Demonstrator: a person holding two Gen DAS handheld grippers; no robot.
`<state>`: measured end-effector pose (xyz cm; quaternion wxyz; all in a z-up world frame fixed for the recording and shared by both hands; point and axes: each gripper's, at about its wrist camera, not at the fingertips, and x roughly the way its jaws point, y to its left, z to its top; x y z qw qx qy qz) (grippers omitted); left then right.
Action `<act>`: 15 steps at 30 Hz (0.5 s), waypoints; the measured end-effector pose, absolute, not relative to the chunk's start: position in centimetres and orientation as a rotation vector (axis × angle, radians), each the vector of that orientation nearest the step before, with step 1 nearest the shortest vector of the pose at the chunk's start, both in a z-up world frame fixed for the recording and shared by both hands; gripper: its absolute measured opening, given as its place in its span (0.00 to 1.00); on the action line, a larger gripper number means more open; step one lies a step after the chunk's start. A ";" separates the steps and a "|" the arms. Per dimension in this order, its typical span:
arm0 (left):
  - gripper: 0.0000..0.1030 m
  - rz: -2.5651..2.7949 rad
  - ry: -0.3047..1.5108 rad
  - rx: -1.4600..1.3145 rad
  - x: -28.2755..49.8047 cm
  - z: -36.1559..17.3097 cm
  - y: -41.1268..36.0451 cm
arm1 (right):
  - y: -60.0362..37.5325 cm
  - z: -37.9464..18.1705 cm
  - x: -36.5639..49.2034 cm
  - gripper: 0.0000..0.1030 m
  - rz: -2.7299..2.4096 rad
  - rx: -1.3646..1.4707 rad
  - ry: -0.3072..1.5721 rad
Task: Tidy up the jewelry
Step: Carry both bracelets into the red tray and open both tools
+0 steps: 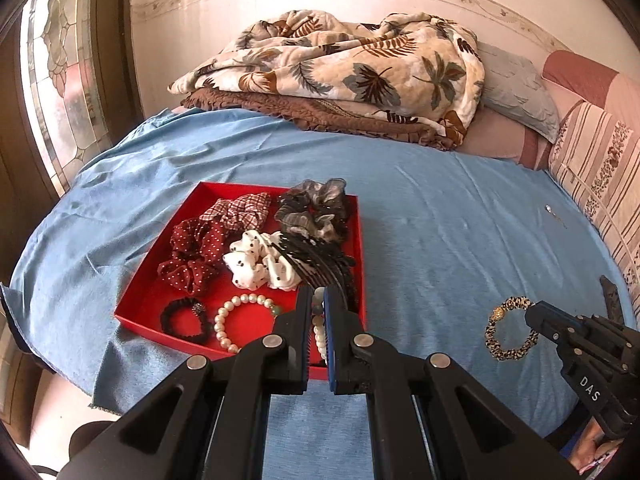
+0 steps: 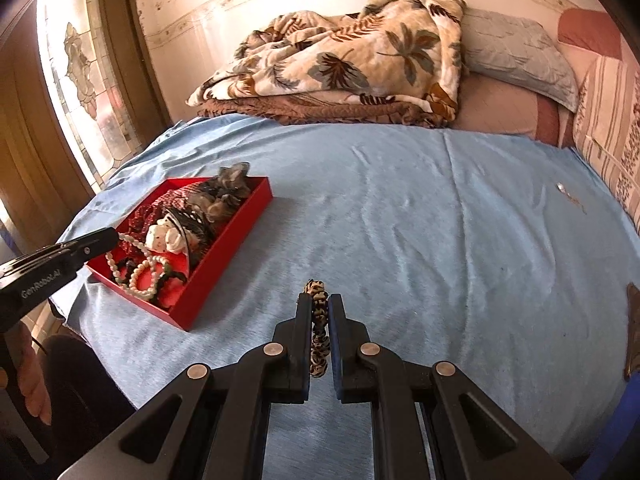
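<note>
A red tray (image 1: 142,280) on the blue sheet holds several scrunchies, a black hair comb (image 1: 316,258), a black hair tie (image 1: 184,316) and a pearl bracelet (image 1: 236,316). My left gripper (image 1: 318,296) is shut on a pearl necklace (image 1: 319,336) over the tray's near right corner. My right gripper (image 2: 319,302) is shut on a leopard-print hair tie (image 2: 319,328) and holds it above the sheet, right of the tray (image 2: 216,264). The hair tie also shows in the left wrist view (image 1: 506,330), hanging from the right gripper (image 1: 530,314).
A folded leaf-print blanket (image 1: 340,68) and pillows (image 1: 516,88) lie at the back of the bed. A small shiny item (image 1: 550,210) lies on the sheet at the far right. A dark flat object (image 2: 632,332) lies at the right edge. A stained-glass window is at the left.
</note>
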<state>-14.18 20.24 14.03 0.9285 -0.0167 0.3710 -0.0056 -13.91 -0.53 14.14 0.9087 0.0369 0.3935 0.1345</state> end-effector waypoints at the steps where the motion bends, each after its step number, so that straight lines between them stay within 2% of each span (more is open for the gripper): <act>1: 0.05 -0.009 0.758 -0.039 -14.1 14.0 20.6 | -0.1 14.4 -13.8 0.09 0.284 0.065 0.811; 15: 0.05 -0.044 0.743 -0.149 -10.3 14.4 27.8 | 5.4 16.5 -11.5 0.09 0.375 0.006 0.808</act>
